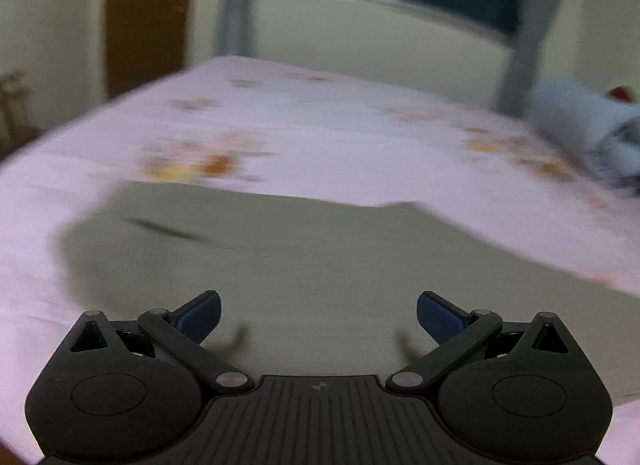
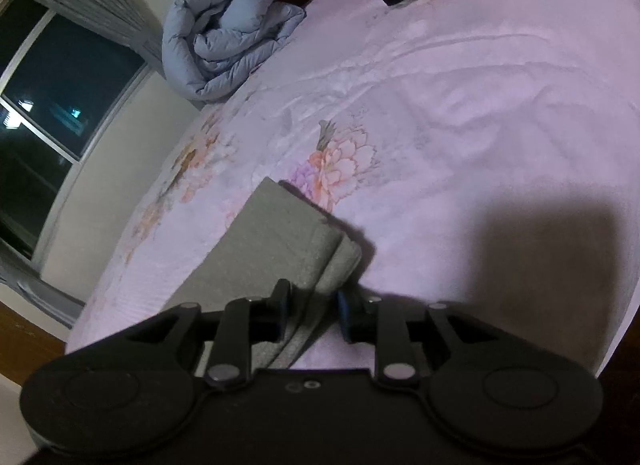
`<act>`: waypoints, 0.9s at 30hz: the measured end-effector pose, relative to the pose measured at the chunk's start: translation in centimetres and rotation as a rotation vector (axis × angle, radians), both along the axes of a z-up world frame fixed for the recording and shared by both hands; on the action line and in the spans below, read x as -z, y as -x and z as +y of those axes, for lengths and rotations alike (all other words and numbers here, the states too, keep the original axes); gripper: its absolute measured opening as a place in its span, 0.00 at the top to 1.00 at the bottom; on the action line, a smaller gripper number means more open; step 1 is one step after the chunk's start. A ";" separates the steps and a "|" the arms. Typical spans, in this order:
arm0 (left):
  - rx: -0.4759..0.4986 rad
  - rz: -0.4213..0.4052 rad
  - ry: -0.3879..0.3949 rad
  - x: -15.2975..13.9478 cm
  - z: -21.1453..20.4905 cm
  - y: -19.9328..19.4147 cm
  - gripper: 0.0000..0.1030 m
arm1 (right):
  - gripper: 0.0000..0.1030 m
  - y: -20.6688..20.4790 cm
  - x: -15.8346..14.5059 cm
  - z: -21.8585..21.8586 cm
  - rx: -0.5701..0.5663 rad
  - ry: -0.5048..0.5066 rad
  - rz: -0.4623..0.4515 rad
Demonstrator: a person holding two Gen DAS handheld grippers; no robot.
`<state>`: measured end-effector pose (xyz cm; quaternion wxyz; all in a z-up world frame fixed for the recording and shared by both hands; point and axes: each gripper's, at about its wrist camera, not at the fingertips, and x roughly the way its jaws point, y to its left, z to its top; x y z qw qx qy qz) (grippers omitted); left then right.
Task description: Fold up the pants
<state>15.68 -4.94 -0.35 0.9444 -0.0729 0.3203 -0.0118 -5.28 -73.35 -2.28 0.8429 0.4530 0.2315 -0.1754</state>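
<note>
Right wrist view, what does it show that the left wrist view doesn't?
Only the right wrist view shows the right gripper with jaws narrow around a folded edge of the grey fabric pants. Only the left wrist view shows the left gripper, open and empty. Both show the pants, the pink floral bedsheet and the rolled pale blue quilt.

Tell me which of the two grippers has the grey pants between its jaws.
The right gripper: a fold of the grey pants runs between its narrowly set jaws. The left gripper has its jaws spread wide with nothing between them.
</note>
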 end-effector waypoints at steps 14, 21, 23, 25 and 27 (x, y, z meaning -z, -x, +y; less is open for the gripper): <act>0.272 0.051 -0.061 3.6 -26.8 3.0 0.00 | 0.66 0.8 0.5 0.1 0.016 -0.064 -0.058; 0.300 0.076 -0.178 5.6 -29.7 4.7 0.00 | 0.66 0.8 0.6 0.1 -0.009 -0.034 -0.063; 0.294 0.081 -0.185 5.4 -29.9 4.8 0.00 | 0.66 0.8 0.8 0.2 -0.005 -0.035 -0.068; 0.292 0.080 -0.194 5.5 -30.0 5.0 0.00 | 0.66 0.7 0.9 0.2 0.000 -0.037 -0.071; 0.286 0.081 -0.187 5.5 -29.9 5.2 0.00 | 0.66 0.4 0.9 0.3 0.004 -0.035 -0.069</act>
